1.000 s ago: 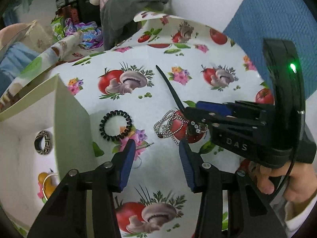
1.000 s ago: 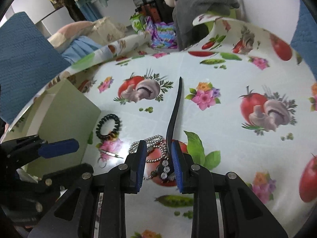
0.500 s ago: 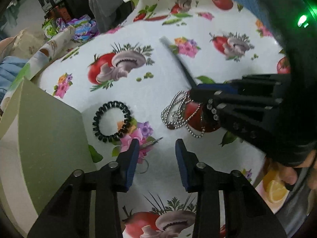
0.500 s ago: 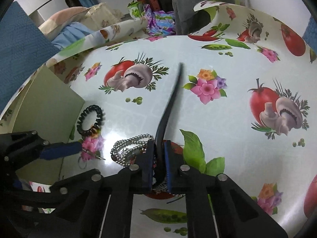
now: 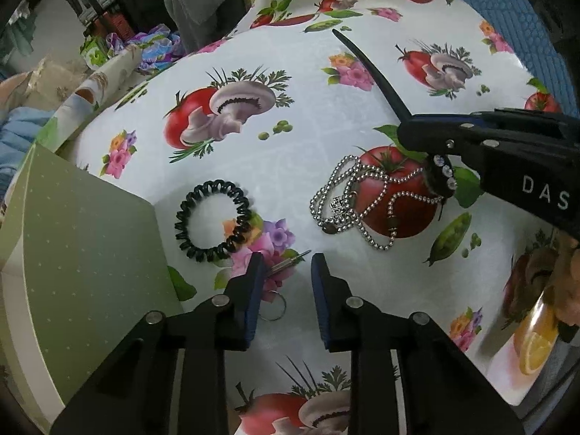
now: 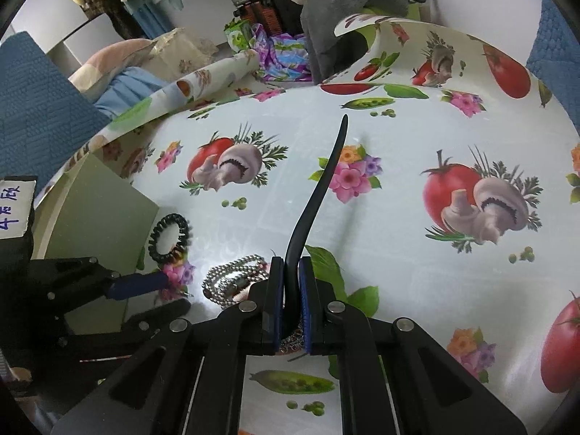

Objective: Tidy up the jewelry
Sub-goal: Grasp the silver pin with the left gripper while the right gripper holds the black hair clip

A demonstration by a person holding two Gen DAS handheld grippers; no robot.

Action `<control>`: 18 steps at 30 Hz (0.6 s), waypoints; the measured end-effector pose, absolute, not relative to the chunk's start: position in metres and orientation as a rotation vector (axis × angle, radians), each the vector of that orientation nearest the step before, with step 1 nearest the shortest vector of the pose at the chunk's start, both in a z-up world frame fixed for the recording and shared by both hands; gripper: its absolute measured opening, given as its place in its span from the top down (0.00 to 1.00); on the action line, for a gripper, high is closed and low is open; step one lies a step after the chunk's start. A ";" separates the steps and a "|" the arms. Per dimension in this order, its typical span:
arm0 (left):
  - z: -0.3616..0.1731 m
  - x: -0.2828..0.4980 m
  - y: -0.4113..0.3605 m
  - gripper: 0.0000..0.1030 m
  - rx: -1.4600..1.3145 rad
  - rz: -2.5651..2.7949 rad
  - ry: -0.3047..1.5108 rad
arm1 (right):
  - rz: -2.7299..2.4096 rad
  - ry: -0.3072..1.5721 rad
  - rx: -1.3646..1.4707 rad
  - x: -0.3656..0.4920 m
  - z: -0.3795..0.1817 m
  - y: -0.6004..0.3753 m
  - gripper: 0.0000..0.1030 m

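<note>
While our right gripper (image 6: 289, 282) clamps the black headband (image 6: 319, 188), its long axis points away over the veg-print tablecloth (image 6: 398, 253); left gripper (image 5: 284, 282) gapes w/ nothing; cluttered rm behind.

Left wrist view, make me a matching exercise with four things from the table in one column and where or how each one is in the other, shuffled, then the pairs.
Things:
1. black hair stick
2. coiled hair tie
3. bead necklace
4. left gripper

States:
A. heaped on a printed tomato
B. open, holding nothing
C. clamped in the right gripper
D. lying flat beside the green box

Pairs: 1-C, 2-D, 3-A, 4-B
</note>
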State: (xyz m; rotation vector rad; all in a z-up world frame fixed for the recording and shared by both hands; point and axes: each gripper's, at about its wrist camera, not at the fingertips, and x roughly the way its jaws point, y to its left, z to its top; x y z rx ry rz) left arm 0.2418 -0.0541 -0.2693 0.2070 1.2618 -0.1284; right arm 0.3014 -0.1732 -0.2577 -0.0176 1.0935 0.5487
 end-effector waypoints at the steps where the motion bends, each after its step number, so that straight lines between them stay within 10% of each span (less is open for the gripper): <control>1: -0.270 0.241 -0.056 0.75 0.222 -0.133 1.262 | 0.549 1.096 -0.019 0.301 -0.258 -0.174 0.94; 8: -0.267 0.235 -0.062 1.00 0.240 -0.155 1.271 | 0.555 1.098 -0.035 0.293 -0.258 -0.175 0.94; 18: -0.262 0.226 -0.051 1.00 0.119 -0.126 1.244 | 0.569 1.110 -0.069 0.278 -0.258 -0.175 0.94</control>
